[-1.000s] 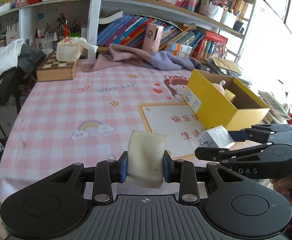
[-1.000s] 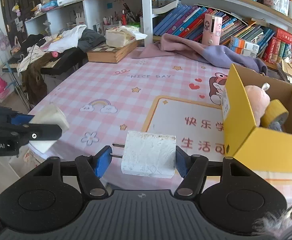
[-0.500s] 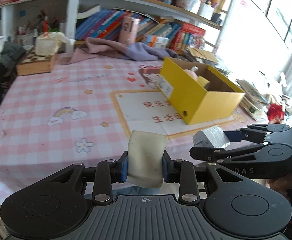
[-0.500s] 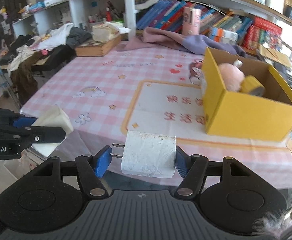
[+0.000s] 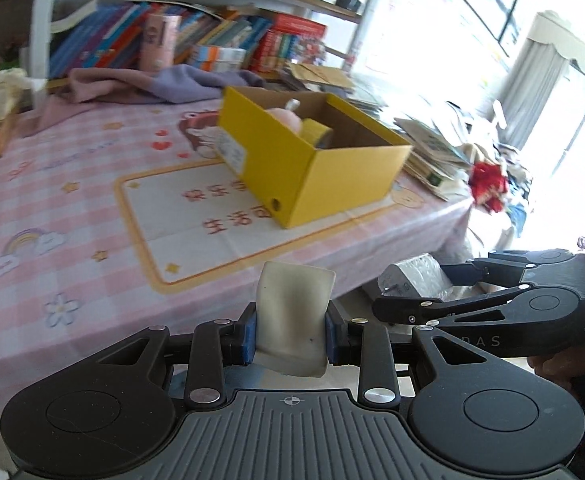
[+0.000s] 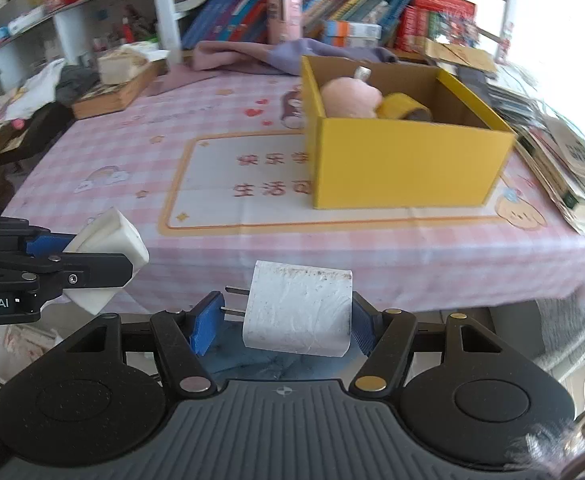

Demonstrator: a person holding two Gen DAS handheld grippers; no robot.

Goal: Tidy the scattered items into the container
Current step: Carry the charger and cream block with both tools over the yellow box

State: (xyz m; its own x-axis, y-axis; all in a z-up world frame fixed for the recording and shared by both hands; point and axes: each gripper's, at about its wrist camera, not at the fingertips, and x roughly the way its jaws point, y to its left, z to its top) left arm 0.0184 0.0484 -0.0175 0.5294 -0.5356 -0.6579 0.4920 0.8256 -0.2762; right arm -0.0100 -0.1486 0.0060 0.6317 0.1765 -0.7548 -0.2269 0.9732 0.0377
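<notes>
Yellow box [image 6: 404, 164] sitting on pink-white checked tabletop [image 6: 372, 248]; pink plush [image 6: 350, 98] showing inside at 10 o'clock; white charger [image 6: 298, 308] sitting between blue pads [image 6: 206, 326]; cream block [image 5: 294, 312] showing off-white.

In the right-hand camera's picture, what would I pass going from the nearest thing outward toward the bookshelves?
White plug adapter held in the right claw → edge of the pink checked tablecloth → yellow box → purple cloth → pink carton standing before the books.
</notes>
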